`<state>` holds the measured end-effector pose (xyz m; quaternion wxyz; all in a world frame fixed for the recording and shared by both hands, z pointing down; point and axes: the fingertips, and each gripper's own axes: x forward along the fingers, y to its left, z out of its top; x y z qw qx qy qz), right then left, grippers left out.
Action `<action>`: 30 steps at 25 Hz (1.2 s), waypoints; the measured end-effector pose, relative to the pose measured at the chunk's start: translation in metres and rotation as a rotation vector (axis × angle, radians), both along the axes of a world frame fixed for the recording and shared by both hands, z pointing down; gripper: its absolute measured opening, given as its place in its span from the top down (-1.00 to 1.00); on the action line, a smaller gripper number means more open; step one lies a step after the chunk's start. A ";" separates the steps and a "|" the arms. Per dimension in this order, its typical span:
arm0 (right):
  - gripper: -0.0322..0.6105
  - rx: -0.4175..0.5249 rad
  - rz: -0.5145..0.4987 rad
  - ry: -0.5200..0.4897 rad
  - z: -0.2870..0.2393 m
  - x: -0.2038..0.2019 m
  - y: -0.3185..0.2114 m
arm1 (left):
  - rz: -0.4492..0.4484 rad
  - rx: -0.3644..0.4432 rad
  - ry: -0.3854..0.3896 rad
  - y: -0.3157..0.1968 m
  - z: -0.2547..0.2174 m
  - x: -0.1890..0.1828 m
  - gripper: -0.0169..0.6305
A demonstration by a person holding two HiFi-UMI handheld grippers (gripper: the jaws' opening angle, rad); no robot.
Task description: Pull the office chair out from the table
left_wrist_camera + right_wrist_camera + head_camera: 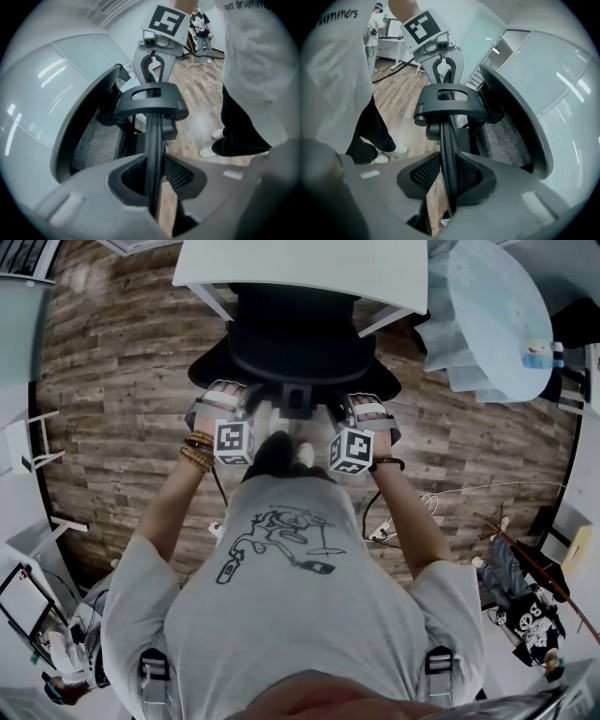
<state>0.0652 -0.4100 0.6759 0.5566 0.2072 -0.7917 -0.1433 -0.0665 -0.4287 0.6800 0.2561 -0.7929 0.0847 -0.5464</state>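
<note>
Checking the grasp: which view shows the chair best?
Head view: most of the chair, tucked under the table, left gripper and right gripper on its back. Gripper views show only parts of its back, close up.

Head view: office chair [298, 343] is tucked under the worktop [300, 268], seat below its near edge, backrest toward the person [291, 596]. Person stands directly behind the chair on the floor [112, 381]. Left claw [225, 395] is on the backrest's top rim [152, 140], left of the centre bracket [298, 395]. Right claw [361, 404] is on the same rim, right of the bracket. The rim runs between each claw's jaws, pads against it. Round table [497, 315] stands right of the chair, apart from it. Cables [441, 498] lie on the floor right of the person.
</note>
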 end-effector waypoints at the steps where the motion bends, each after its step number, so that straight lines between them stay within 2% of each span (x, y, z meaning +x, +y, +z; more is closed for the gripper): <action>1: 0.58 0.001 0.000 -0.002 0.000 0.000 0.003 | 0.001 0.000 0.000 0.002 0.000 0.000 0.64; 14: 0.59 0.001 0.003 -0.022 0.001 -0.014 0.054 | 0.014 0.000 -0.019 0.044 0.001 -0.014 0.64; 30: 0.58 0.013 -0.016 -0.020 0.002 0.001 0.105 | -0.026 -0.023 -0.014 0.104 0.005 0.000 0.64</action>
